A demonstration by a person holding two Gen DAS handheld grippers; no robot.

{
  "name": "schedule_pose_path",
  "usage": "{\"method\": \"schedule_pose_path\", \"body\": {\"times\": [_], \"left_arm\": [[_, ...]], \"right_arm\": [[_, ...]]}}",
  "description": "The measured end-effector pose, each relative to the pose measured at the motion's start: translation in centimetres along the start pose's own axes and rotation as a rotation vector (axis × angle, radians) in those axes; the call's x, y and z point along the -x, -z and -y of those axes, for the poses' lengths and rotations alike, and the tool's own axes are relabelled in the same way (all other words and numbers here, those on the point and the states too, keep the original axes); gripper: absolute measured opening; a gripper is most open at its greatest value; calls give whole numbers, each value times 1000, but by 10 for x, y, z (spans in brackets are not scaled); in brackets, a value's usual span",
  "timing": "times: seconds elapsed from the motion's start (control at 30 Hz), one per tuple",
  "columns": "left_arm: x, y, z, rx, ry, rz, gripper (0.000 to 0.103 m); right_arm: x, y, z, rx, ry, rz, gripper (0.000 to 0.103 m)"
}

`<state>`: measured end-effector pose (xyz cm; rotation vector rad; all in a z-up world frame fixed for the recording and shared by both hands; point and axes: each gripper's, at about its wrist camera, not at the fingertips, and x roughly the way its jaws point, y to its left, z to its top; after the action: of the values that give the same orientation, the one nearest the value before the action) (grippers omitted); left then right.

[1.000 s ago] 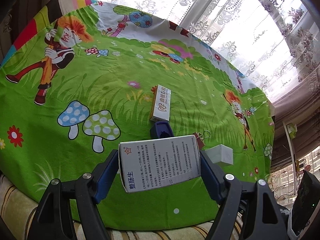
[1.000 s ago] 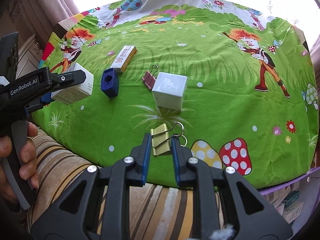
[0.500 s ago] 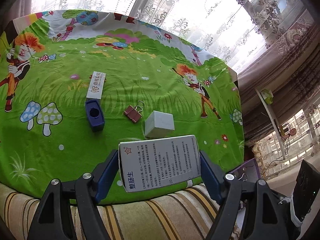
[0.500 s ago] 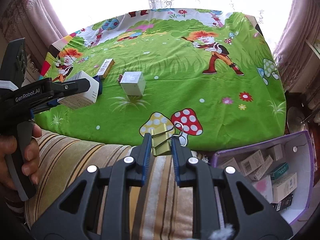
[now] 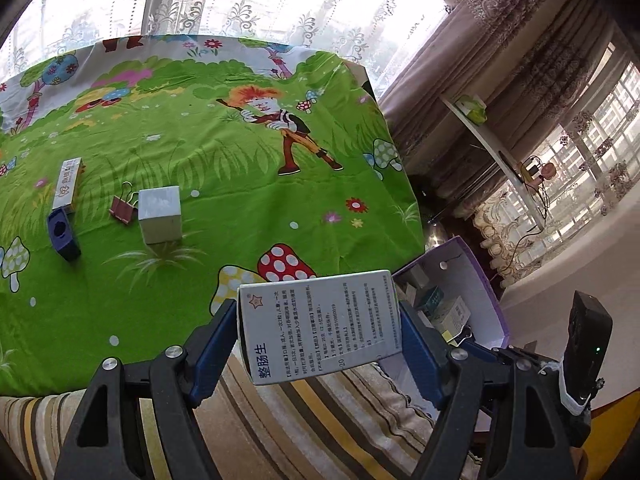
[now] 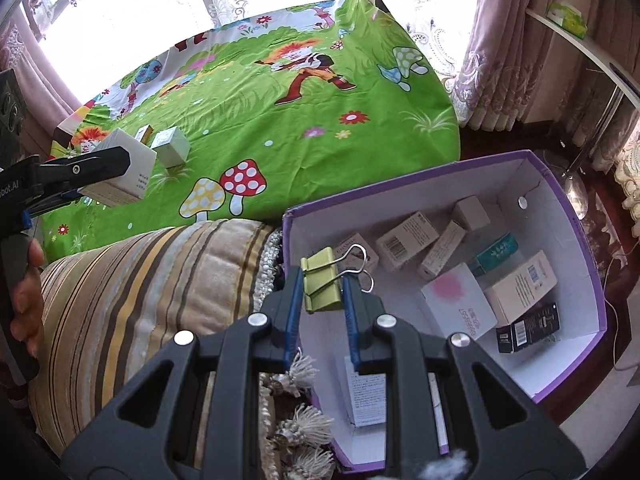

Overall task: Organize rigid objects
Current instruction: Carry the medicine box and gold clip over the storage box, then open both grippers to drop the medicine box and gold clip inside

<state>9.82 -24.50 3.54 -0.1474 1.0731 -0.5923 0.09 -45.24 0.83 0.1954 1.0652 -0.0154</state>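
Note:
My left gripper (image 5: 318, 328) is shut on a white medicine box (image 5: 316, 326) with blue Chinese print, held above the striped cushion near the table's front edge; it also shows in the right wrist view (image 6: 120, 174). My right gripper (image 6: 322, 294) is shut on a yellow-green binder clip (image 6: 320, 284), held over the near left corner of the purple-rimmed box (image 6: 592, 280), which holds several small cartons. On the green cartoon cloth (image 5: 240, 200) lie a white cube box (image 5: 159, 214), a red binder clip (image 5: 122, 208), a blue sharpener (image 5: 62, 234) and a long white carton (image 5: 67, 184).
A striped cushion (image 6: 152, 272) with tassels lies between the table and the purple box. Curtains and a window stand behind the table. A shelf (image 5: 492, 148) runs along the right wall.
Both grippers have swung right, away from the table, carrying their loads. The right gripper with the clip has come over the purple box; the left has come near the box's edge.

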Motion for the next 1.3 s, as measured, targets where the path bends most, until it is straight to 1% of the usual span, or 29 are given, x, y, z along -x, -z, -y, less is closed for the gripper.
{"method": "schedule_pose_path", "body": {"times": [0.2, 0.4, 0.43, 0.47, 0.5, 0.53, 0.57, 0.63, 0.77, 0.9, 1.07, 1.3], "left_arm": [[-18, 11, 48, -97, 53, -59, 78], [-37, 20, 85, -160, 82, -117, 78], [-39, 22, 89, -168, 84, -122, 78], [-42, 23, 93, -174, 86, -128, 78], [-44, 24, 96, -177, 89, -135, 78], [-46, 24, 98, -177, 92, -142, 78], [-48, 25, 100, -179, 94, -147, 78], [-52, 26, 106, -184, 103, -158, 78], [-58, 27, 113, -186, 143, -184, 80], [-62, 27, 115, -183, 154, -199, 80], [-61, 25, 113, -175, 156, -199, 80], [-54, 22, 106, -160, 170, -177, 80]], "right_arm": [[-3, 20, 23, -32, 19, -40, 24], [3, 28, 42, -58, 46, -30, 25], [4, 29, 45, -59, 48, -32, 29], [5, 29, 46, -56, 53, -31, 35], [7, 29, 48, -55, 59, -26, 40], [9, 30, 49, -54, 63, -18, 48], [11, 30, 51, -58, 64, -5, 51], [16, 31, 58, -84, 64, 11, 53], [25, 31, 73, -126, 73, 32, 55], [31, 32, 82, -149, 82, 47, 56], [35, 32, 89, -162, 87, 55, 57], [35, 27, 80, -138, 80, 56, 58]]}}
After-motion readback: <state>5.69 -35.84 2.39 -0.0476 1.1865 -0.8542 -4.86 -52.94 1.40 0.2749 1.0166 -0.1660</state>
